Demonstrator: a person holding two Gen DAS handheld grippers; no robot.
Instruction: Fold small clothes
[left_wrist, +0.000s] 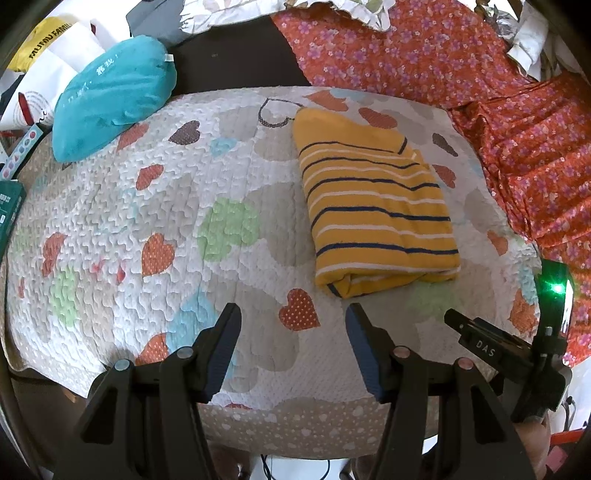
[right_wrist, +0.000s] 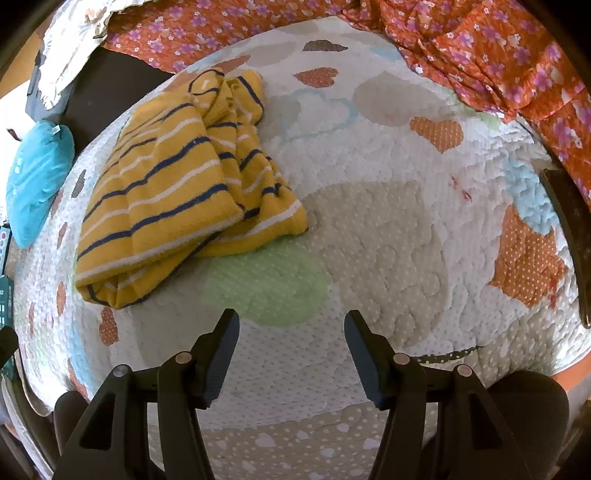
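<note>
Heart-print quilt (left_wrist: 155, 192) bears folded striped garment (left_wrist: 376, 206), orange floral cloth (left_wrist: 424, 51) behind; left gripper (left_wrist: 291, 325) and right gripper (right_wrist: 291, 328) jaws apart, empty

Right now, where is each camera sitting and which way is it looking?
Left wrist view: sits on the left hand-held gripper, looking forward and down at the heart-patterned quilt; its two open black fingers show, with the right hand-held gripper at the lower right edge.
Right wrist view: sits on the right hand-held gripper, looking down at the same quilt from the other side; its two open fingers show.
Both share the folded yellow striped cloth, the teal cushion and the orange flowered fabric.
</note>
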